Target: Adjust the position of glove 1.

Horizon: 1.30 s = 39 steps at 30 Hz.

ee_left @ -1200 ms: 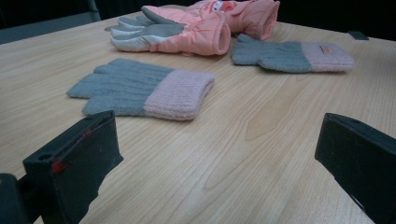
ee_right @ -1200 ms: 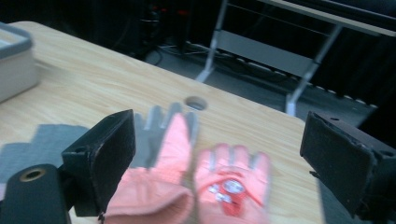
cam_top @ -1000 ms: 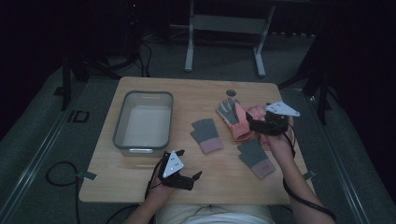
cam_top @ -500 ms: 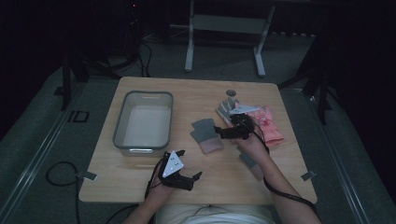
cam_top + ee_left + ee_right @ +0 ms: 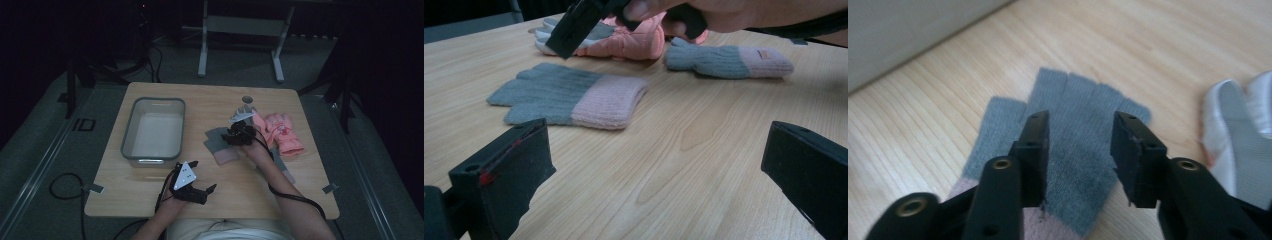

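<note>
A grey knit glove with a pink cuff (image 5: 218,146) (image 5: 569,97) (image 5: 1083,165) lies flat in the middle of the wooden table (image 5: 210,102). My right gripper (image 5: 231,136) (image 5: 1078,140) is down over its grey fingers, the jaws straddling the middle of the glove. They have just been closing and stand partly closed, with the fabric flat between them, not pinched. A second grey and pink glove (image 5: 729,60) lies to the right, partly under the forearm. My left gripper (image 5: 202,176) (image 5: 654,150) rests open near the table's front edge, holding nothing.
A grey plastic tub (image 5: 131,131) stands at the left of the table. Pink padded gloves (image 5: 282,131) (image 5: 629,42) with a grey and white palm (image 5: 1243,140) lie at the right. A small dark round thing (image 5: 246,99) sits near the far edge.
My right gripper swung left from above the pink padded gloves and came down onto the grey knit glove, its jaws narrowing. The left gripper stayed in place.
</note>
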### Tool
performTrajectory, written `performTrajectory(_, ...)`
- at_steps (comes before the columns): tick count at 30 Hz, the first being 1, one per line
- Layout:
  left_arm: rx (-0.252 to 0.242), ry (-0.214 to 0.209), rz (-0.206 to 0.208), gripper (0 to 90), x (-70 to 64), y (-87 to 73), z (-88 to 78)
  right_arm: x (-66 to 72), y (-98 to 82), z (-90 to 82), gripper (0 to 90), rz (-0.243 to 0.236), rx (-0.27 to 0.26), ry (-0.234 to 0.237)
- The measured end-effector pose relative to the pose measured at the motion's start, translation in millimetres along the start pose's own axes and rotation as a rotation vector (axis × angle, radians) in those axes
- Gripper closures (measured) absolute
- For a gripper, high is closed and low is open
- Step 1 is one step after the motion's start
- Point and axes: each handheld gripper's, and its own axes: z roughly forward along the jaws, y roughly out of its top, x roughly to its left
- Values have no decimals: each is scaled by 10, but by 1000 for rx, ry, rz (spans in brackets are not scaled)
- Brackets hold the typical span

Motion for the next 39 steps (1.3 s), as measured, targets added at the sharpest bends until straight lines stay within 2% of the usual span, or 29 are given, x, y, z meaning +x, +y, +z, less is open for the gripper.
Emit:
performTrajectory(2, 0, 0, 0, 0, 0, 0, 0, -14, 13, 66, 600, 2, 24, 11)
performTrajectory(6, -1, -1, 2, 0, -3, 0, 0, -19, 21, 147, 597, 0, 37, 29)
performTrajectory(7, -1, -2, 3, 0, -4, 0, 0, -17, 22, 207, 596, -12, 59, 27)
performTrajectory(12, 0, -8, 1, 0, -1, 0, 0, -10, 17, 294, 569, -27, 86, 22)
performTrajectory(13, -2, -10, 0, 0, 3, -2, -2, -14, 1, 352, 583, -27, 116, 32)
performTrajectory(18, -3, -12, -7, 0, 9, -3, -3, -18, -14, 362, 681, -17, 110, 46)
performTrajectory(21, 0, -11, -2, 0, 4, -1, -1, 14, -25, 360, 772, -26, 101, 33)
performTrajectory(24, 1, -11, -7, 0, 8, 0, 1, 42, -19, 358, 838, -10, 101, 19)
performTrajectory(26, 0, -10, -5, 0, 6, -1, 0, 87, 18, 299, 851, 24, 117, 17)
performTrajectory(27, 1, -10, -3, 0, 5, -1, 0, 101, 33, 247, 852, 36, 107, 20)
performTrajectory(28, 1, -9, -1, 0, 4, -1, 0, 114, 51, 175, 852, 68, 86, 26)
performTrajectory(29, 1, -9, -1, 0, 4, -1, 0, 114, 51, 175, 852, 68, 86, 26)
performTrajectory(30, 1, -8, -2, 0, 4, 0, 1, 129, 73, 94, 853, 88, 66, 31)
performTrajectory(31, 0, -6, 2, 0, 1, 0, -1, 195, 125, -128, 852, 114, 21, 8)
performTrajectory(32, -3, -6, 2, 0, -6, 0, 2, 224, 139, -219, 852, 124, 6, 1)
performTrajectory(35, -1, -4, 5, 0, -13, 1, 7, 328, 142, -463, 852, 153, -43, -25)
performTrajectory(39, 0, -5, -1, 0, -1, 2, 5, 456, 54, -734, 851, 239, -109, -47)
